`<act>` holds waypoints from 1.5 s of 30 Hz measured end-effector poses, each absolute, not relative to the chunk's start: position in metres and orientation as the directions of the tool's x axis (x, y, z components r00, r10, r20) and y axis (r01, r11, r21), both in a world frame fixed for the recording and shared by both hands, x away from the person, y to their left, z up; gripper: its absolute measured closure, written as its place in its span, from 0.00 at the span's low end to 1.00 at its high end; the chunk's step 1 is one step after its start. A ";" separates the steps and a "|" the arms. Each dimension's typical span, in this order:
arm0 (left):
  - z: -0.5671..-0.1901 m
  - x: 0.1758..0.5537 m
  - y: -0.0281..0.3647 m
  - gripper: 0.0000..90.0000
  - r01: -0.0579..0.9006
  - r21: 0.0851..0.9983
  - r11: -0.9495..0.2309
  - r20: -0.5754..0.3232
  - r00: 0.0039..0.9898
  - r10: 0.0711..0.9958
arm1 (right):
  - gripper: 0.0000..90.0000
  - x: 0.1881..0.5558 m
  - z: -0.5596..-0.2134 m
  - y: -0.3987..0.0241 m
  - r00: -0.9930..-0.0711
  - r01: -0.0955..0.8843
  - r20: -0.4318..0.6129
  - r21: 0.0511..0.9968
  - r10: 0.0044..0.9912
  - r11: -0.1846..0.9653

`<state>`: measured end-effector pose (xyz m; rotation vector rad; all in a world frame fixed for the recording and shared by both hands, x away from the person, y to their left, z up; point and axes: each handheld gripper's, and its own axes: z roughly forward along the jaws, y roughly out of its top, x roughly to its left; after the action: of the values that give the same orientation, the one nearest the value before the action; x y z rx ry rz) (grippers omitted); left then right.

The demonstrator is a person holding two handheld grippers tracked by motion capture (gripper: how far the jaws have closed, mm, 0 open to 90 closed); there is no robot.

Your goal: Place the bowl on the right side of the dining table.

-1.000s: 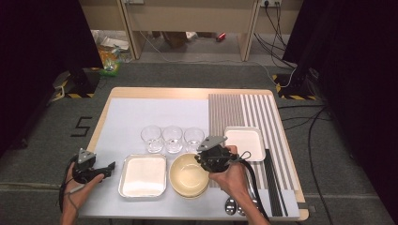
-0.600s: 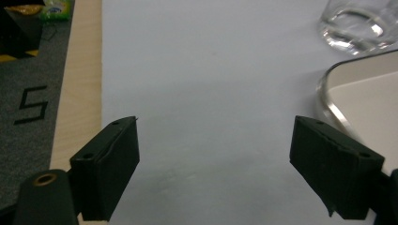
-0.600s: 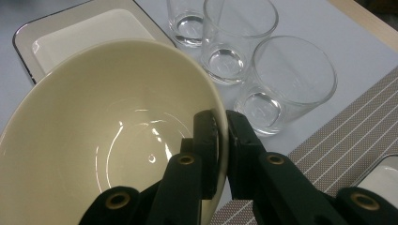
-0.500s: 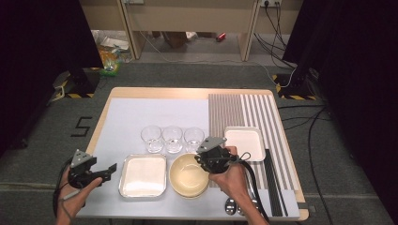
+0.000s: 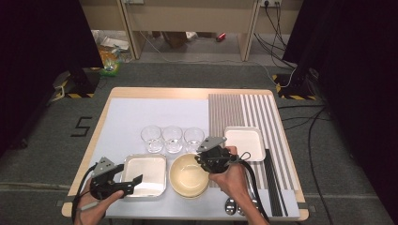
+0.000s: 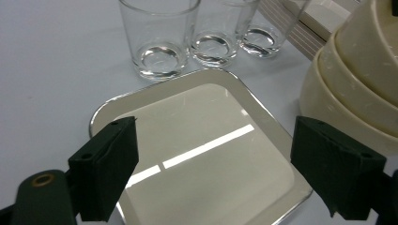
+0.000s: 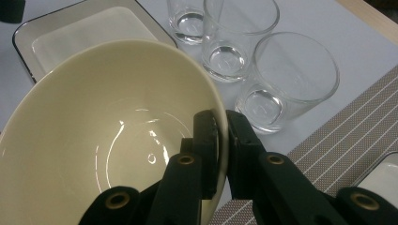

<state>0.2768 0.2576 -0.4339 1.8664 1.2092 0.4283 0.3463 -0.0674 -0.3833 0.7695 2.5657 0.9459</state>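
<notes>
While the right gripper (image 7: 220, 140) pinches the top cream bowl's (image 7: 112, 140) rim, lift it straight off the bowl stack (image 6: 356, 89); the left gripper (image 6: 216, 173), jaws wide, hovers above the steel tray (image 6: 206, 154).

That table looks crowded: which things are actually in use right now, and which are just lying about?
In use: bowl, pinched at its rim by the right gripper; steel tray, under the open left gripper.

Lying about: three glasses, white tray, chopsticks, spoons.
</notes>
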 end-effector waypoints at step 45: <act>-0.432 0.257 0.171 0.06 0.543 0.811 -0.216 -0.149 0.550 0.822 | 0.89 0.348 -0.380 -0.069 -0.801 0.422 -0.022 0.687 0.599 0.591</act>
<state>0.2574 0.1706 -0.4321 1.8974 1.1112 0.3948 0.3477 -0.0692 -0.3800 0.8417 2.5700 1.0125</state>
